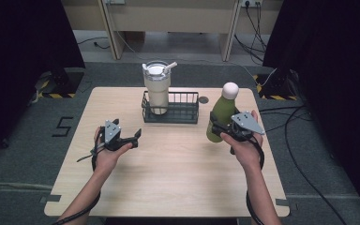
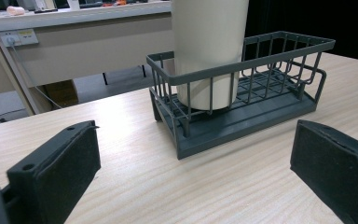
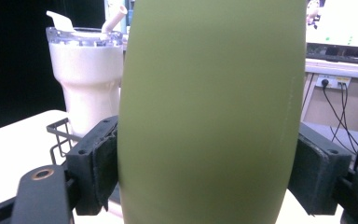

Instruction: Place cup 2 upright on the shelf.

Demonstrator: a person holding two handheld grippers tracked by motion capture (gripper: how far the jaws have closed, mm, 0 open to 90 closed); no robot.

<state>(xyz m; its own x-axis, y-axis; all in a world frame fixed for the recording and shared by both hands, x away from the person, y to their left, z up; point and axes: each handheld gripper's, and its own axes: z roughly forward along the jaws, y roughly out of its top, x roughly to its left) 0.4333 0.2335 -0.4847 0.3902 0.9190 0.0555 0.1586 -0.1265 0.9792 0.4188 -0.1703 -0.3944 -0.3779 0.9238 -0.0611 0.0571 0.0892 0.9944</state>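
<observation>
Right gripper clenches the green bottle mid-body, at 4 o'clock from the basket, probably bound there beside the tumbler; left gripper gapes idle

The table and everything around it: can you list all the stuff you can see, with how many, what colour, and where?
bottle: 1, olive green with a pale cap, right side of the table, clamped between the right gripper's jaws
tumbler: 1, cream with a clear lid and straw, standing in the left end of the basket
basket: 1, dark grey wire, far middle of the table
table: 1, light wood, centre
cables: several, black, on the floor to the right
left gripper: 1, black, open, near left of the table
right gripper: 1, black, shut on the bottle
</observation>
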